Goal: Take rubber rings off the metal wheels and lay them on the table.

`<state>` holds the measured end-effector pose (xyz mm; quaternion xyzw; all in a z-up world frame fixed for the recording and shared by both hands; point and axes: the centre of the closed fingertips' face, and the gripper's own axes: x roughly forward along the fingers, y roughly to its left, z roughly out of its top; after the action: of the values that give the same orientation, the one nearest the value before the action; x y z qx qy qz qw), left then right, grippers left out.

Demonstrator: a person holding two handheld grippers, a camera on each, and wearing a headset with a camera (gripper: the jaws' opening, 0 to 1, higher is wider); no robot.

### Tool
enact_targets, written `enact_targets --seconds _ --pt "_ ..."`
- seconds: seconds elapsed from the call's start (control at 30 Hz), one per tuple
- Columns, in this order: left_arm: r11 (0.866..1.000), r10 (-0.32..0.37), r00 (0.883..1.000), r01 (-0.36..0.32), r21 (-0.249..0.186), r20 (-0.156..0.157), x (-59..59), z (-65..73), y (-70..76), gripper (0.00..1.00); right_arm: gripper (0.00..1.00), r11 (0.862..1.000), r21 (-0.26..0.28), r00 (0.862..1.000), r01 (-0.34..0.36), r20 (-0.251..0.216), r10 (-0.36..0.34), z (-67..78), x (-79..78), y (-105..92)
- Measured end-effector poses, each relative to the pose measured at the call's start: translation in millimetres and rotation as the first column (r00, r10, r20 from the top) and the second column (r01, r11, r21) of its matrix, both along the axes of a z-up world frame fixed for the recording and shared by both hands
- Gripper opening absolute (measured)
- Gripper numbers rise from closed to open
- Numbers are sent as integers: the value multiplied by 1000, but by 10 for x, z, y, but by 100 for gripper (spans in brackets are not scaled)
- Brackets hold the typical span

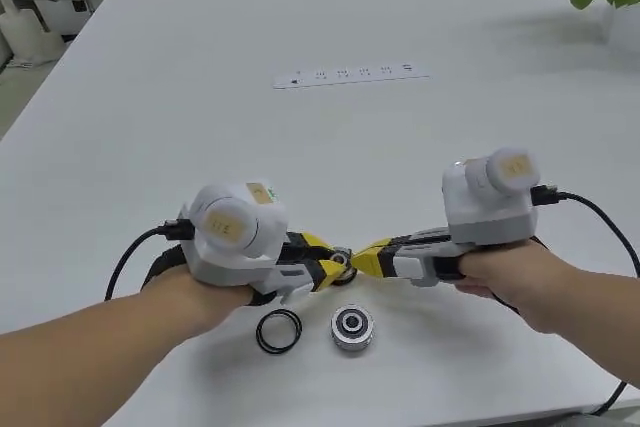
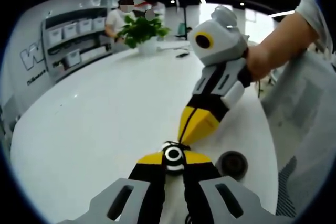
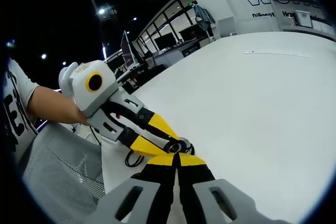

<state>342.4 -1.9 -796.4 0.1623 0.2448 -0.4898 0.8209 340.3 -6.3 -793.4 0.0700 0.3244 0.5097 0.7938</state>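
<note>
Holding a wheel (image 1: 342, 261) in the left gripper (image 1: 326, 269), seemingly lifted off the table (image 1: 200, 97), with jaws clamped on its sides. Probably gripped this way to leave the rim and its dark ring (image 2: 173, 144) open to the other tool. Meeting it head-on with the right gripper (image 1: 368, 259), tips against the wheel and jaws drawn together to a thin slit in the right gripper view; cannot tell whether nipping any rubber. Judged mid-peel: steadying on one side to pull against from the other. Working low and near the front edge, likely to keep any drop short. Lying just below the grippers: a loose ring (image 1: 278, 331), flat on the table, just beside a second wheel (image 1: 352, 328) but apart from it, that one seemingly already stripped. Next, calls for a firm bite on the rubber and a pull away from the left jaws, at the risk of slipping off or letting the ring snap back.
</note>
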Motion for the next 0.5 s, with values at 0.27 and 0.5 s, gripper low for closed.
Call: enact_targets --seconds 0.27,0.5 --pt "1000 -5 1000 5 0 -2 -2 -2 0 12 0 1000 12 1000 -13 -6 13 28 -25 26" --pt "1000 -9 1000 9 2 -3 -5 -1 -2 12 0 1000 27 1000 -15 -17 15 48 -31 39"
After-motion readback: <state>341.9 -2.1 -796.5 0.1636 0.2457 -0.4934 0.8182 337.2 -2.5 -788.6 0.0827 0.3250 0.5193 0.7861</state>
